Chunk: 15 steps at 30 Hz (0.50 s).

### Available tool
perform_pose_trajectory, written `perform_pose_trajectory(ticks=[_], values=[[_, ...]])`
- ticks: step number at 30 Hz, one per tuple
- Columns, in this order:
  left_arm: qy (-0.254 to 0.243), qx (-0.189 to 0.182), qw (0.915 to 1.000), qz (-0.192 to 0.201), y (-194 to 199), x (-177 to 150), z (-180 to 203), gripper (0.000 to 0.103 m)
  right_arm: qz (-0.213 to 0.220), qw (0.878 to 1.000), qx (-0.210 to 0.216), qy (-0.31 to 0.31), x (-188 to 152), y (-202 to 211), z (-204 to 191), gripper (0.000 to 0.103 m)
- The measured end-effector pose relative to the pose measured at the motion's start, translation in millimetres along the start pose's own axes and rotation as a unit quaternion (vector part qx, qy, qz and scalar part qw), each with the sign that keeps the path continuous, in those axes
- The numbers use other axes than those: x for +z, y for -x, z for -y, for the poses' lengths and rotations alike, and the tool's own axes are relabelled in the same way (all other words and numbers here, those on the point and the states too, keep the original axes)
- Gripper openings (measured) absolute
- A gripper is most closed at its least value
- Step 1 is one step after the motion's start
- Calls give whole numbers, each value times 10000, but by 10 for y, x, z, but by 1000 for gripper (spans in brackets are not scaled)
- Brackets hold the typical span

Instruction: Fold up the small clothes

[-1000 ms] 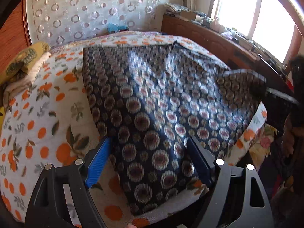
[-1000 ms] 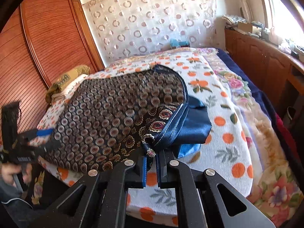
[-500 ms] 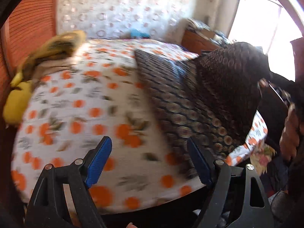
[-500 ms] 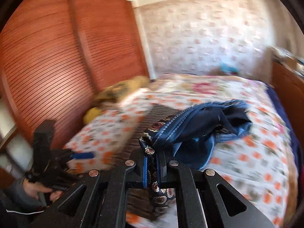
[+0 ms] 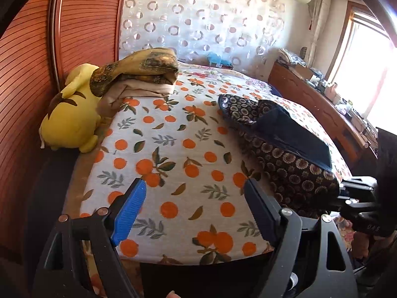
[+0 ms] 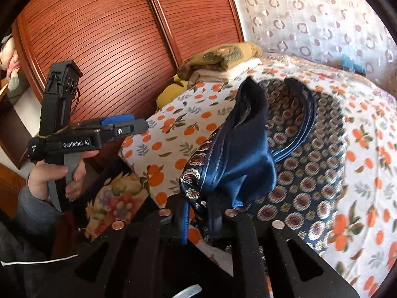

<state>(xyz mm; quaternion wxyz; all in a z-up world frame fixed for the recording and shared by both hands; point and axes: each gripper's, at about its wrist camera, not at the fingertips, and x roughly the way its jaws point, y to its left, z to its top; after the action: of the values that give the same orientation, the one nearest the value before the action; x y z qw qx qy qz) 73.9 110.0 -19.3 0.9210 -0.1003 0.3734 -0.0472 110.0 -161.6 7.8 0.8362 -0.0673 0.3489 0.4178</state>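
Observation:
A dark garment (image 5: 285, 166) with round flower print and a blue lining lies doubled over on the right half of the bed, the lining (image 6: 243, 149) turned up. My right gripper (image 6: 198, 213) is at its near corner at the bed's front edge. The jaws are opening, and the printed hem still hangs between the pads without being pinched. It shows as a black shape (image 5: 352, 191) at the right edge of the left wrist view. My left gripper (image 5: 194, 186) stands open and empty over the bare orange-print sheet (image 5: 173, 149), left of the garment. A hand holds it (image 6: 124, 124).
A yellow plush toy (image 5: 72, 119) and a stack of folded blankets (image 5: 144, 74) sit at the bed's far left, against a slatted wooden wardrobe (image 5: 29, 74). A cluttered wooden cabinet (image 5: 310, 99) runs under the window on the right. A small turquoise item (image 5: 215, 58) lies by the curtain.
The right gripper carried the garment's corner across to the left, doubling the garment over, and its jaws have parted. The left gripper swung left off the garment to the bare sheet.

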Motion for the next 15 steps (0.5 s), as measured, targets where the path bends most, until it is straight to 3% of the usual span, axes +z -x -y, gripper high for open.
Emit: perform_pose_trajectory(ticks=[4, 10, 15], values=[[-101, -200, 9997, 37, -10, 34, 163, 82, 294, 9994, -154, 81, 58, 263, -2, 53], [-219, -503, 9985, 73, -16, 68, 402, 82, 530, 9951, -824, -149, 94, 572, 380, 61], [-306, -633, 9974, -148, -206, -27, 587, 82, 206, 9906, -1309, -355, 227, 290, 910, 62]])
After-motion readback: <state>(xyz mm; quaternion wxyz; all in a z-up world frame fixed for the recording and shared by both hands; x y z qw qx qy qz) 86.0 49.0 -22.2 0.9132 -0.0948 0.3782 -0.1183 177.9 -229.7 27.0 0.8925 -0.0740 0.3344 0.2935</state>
